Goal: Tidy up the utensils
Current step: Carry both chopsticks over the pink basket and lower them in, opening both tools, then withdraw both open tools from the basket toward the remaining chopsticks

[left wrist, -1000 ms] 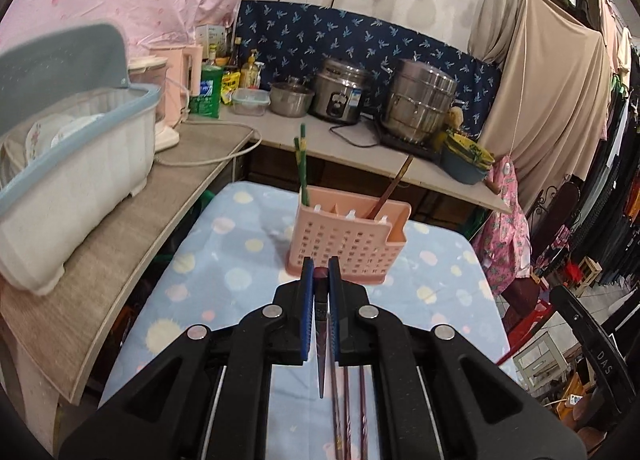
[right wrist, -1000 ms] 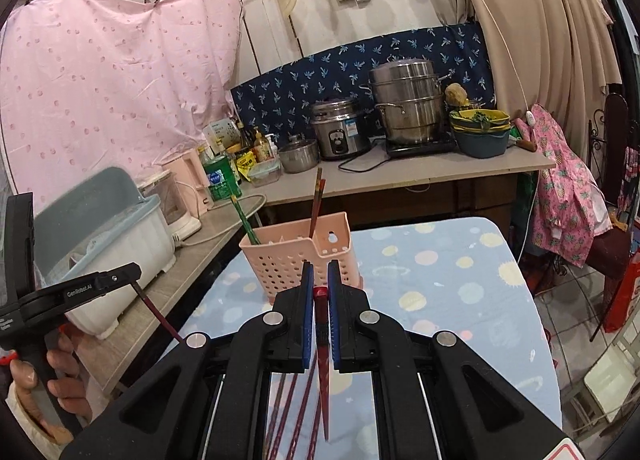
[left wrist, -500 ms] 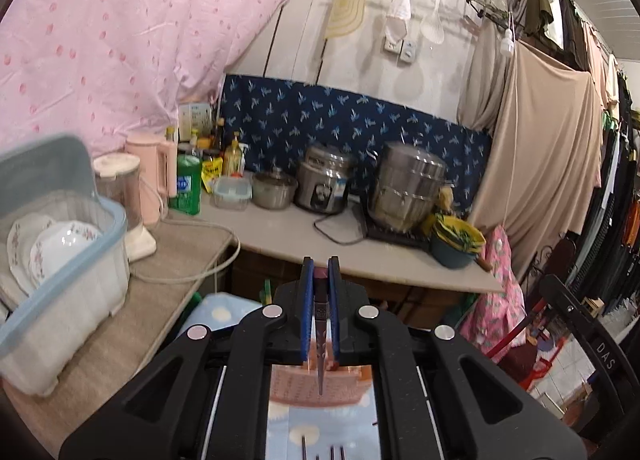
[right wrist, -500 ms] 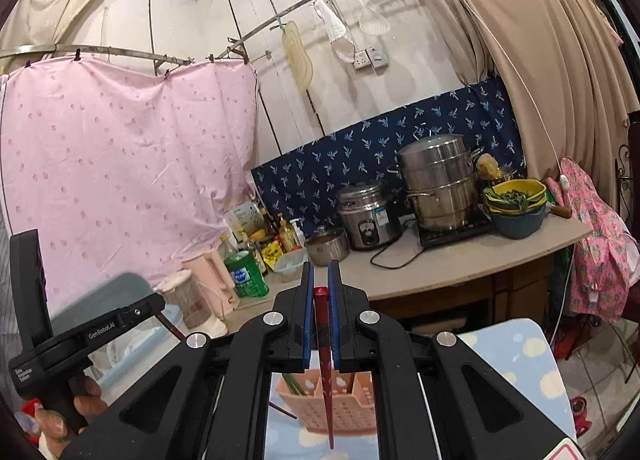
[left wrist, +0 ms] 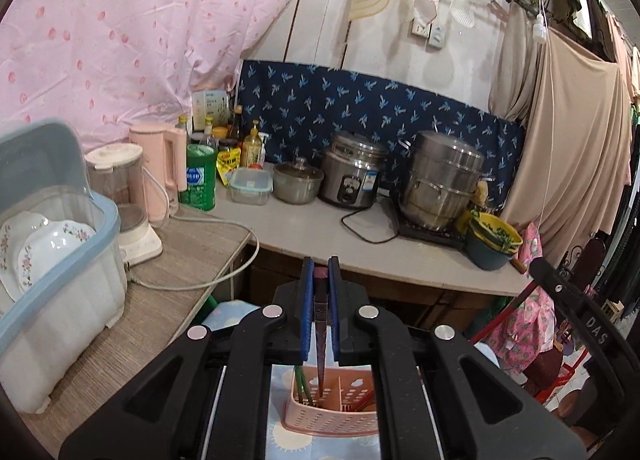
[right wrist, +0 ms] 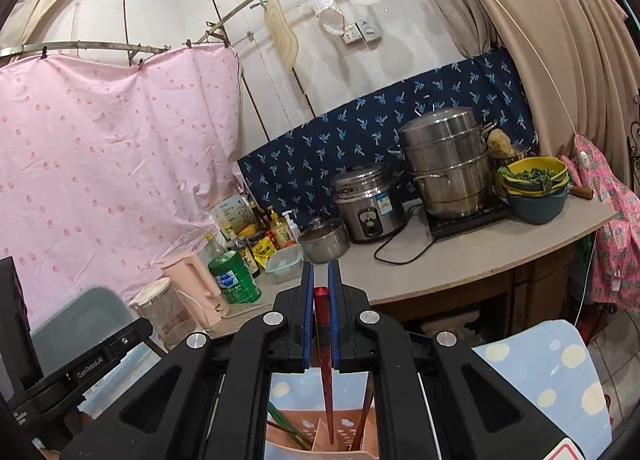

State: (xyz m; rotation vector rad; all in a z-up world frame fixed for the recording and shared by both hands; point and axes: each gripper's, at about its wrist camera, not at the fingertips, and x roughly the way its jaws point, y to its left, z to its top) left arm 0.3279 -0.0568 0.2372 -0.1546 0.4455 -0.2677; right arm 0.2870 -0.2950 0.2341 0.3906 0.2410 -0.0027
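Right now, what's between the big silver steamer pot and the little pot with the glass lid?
The silver rice cooker stands between the steamer pot and the lidded pot on the counter; both wrist views show it.

Table w/ blue polka-dot cloth (right wrist: 560,372) carries pink utensil caddy (left wrist: 332,416), standing directly on the cloth.

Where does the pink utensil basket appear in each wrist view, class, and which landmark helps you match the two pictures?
Left wrist view: pink utensil basket at bottom centre, under the left tongs.
Right wrist view: basket at the bottom edge, centre, partly cut off.
Shared landmark: the rice cooker on the counter.
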